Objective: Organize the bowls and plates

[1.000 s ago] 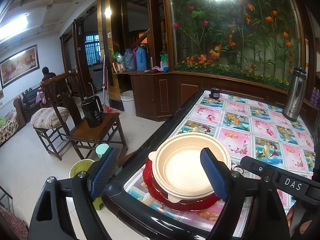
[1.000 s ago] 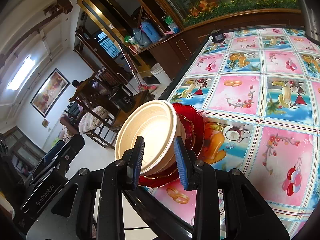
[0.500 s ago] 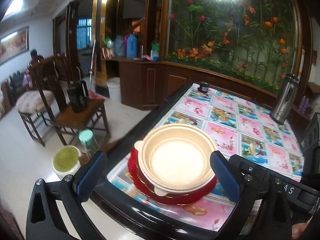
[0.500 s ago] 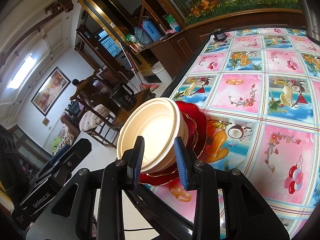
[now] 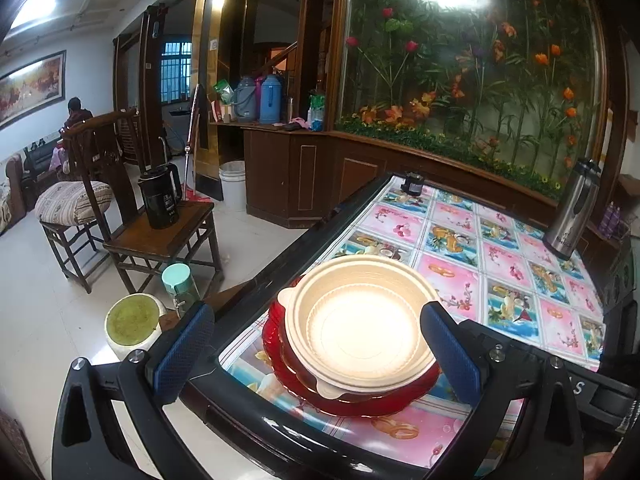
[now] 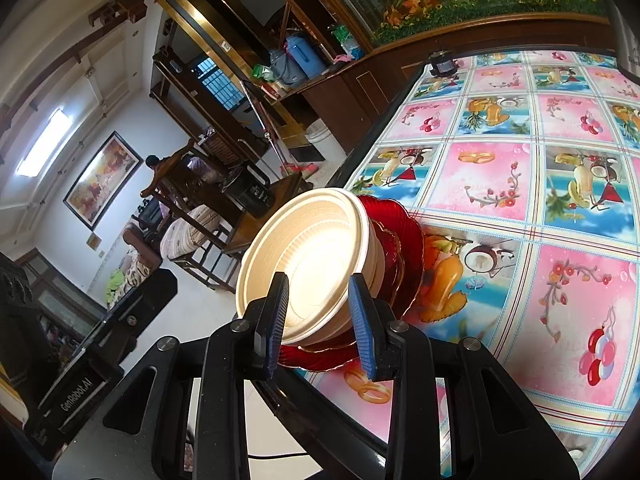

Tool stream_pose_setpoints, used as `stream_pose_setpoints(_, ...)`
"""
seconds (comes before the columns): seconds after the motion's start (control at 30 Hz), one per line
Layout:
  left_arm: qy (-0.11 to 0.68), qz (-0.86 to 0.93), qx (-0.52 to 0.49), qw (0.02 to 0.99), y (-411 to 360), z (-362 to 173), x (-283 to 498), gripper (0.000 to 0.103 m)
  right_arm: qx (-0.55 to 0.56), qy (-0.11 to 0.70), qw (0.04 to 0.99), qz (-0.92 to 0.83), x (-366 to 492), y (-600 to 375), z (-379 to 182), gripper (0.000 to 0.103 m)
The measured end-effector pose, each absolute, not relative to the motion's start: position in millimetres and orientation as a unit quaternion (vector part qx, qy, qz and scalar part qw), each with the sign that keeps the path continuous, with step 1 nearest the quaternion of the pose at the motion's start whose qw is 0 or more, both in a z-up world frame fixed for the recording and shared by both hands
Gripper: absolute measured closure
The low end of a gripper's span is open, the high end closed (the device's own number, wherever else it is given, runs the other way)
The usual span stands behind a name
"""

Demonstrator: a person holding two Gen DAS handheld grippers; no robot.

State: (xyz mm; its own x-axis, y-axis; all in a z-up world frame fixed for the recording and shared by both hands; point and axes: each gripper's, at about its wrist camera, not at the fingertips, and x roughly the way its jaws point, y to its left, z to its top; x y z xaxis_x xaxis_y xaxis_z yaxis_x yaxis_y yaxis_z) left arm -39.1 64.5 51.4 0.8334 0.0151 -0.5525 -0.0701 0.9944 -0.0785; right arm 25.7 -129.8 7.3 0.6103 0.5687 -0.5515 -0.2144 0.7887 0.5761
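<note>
A: Where's the stack?

B: I see the cream ribbed plastic bowl (image 5: 362,326) nested on the scalloped red glass plates (image 5: 352,398), near the dark edge of the fruit-patterned glossy table (image 5: 500,264), at six o'clock in my left view.

A: Grippers?

B: My left gripper (image 5: 316,350) is released, its jaws having just spread wide around the bowl, untouching; my right gripper (image 6: 320,320) stands narrowly parted at the bowl's rim; whether it grips, I cannot tell.

Left gripper (image 5: 316,356), right gripper (image 6: 320,320): black frames, silver screws, blue textured jaws; white "GenRobot.AI" lettering.
</note>
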Motion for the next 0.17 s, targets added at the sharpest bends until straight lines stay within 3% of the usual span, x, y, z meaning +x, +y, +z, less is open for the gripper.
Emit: stream_pose_setpoints(0.17,0.299,0.033,-0.048,0.952,65.6,48.3,-36.1,0.000,0.239,0.378,0.866,0.224,27.6,-130.9,7.4,0.072)
